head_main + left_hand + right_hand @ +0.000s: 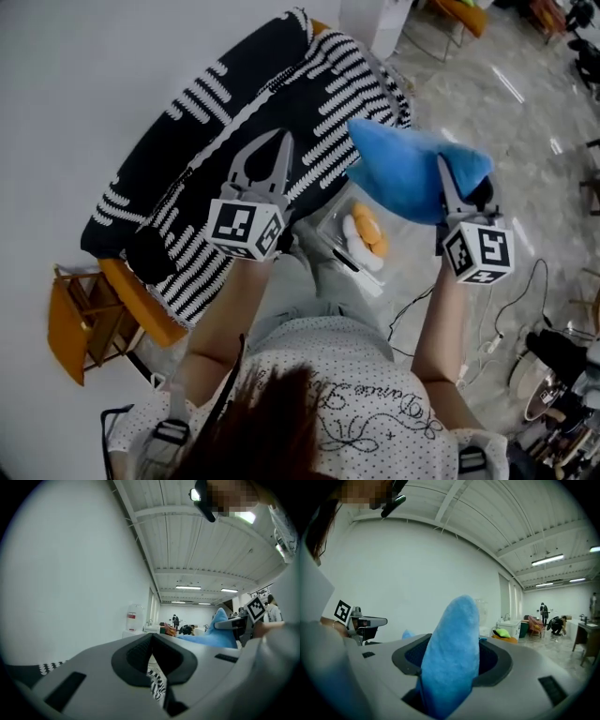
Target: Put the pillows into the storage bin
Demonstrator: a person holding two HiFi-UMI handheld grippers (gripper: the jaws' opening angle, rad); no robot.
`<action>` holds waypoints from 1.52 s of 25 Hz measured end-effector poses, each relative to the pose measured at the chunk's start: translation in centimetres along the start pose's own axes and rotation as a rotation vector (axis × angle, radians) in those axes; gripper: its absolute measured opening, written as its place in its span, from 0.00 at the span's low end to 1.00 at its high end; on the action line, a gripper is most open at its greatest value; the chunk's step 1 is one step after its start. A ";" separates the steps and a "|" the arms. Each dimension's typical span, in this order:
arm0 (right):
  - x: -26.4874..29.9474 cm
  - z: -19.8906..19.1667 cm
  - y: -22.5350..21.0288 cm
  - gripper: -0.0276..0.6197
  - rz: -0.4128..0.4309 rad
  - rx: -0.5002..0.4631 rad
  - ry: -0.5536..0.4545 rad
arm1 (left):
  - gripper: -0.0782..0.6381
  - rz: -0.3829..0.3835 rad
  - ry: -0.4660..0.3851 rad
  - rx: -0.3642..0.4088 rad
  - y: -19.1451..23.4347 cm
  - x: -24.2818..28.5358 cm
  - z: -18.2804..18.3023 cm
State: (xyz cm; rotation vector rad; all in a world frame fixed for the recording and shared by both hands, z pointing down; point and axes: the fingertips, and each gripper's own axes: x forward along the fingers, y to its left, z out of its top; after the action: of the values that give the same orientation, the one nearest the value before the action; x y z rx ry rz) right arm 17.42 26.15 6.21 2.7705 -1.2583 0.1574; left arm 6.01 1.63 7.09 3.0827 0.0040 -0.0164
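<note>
The right gripper (pixel 442 169) is clamped on the blue pillow (pixel 408 173), high in the upper right of the head view; the pillow is not in the storage bin (pixel 328 230) yet; the bin sits lower, near the middle, with a yellow and white soft thing (pixel 366 236) already inside; the left gripper (pixel 279 139) is closed and holds nothing; the pillow's long side runs left to right, one corner pointing upper left.

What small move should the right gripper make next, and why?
Probably swing the blue pillow over the storage bin and lower it: the right gripper clamps the pillow, and the bin lies below, between the two arms.
</note>
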 end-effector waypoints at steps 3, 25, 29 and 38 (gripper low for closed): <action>-1.7 -1.4 -2.3 0.44 -0.056 0.023 0.019 | 0.12 -0.060 0.024 -0.002 -2.3 1.9 -0.8; -1.8 -16.9 -12.2 0.44 -0.388 0.219 0.261 | 0.12 -0.436 0.239 -0.083 -9.3 18.2 -13.9; -1.2 -22.0 -12.3 0.45 -0.414 0.261 0.287 | 0.12 -0.438 0.285 -0.102 -8.9 19.1 -18.1; -0.1 -36.5 -13.4 0.45 -0.436 0.363 0.309 | 0.11 -0.448 0.330 -0.162 -10.8 20.6 -31.9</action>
State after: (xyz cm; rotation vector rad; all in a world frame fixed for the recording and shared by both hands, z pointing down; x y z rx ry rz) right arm 25.52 39.70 41.80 3.0705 -0.5822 0.8092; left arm 26.87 14.36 38.09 2.8158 0.6695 0.4446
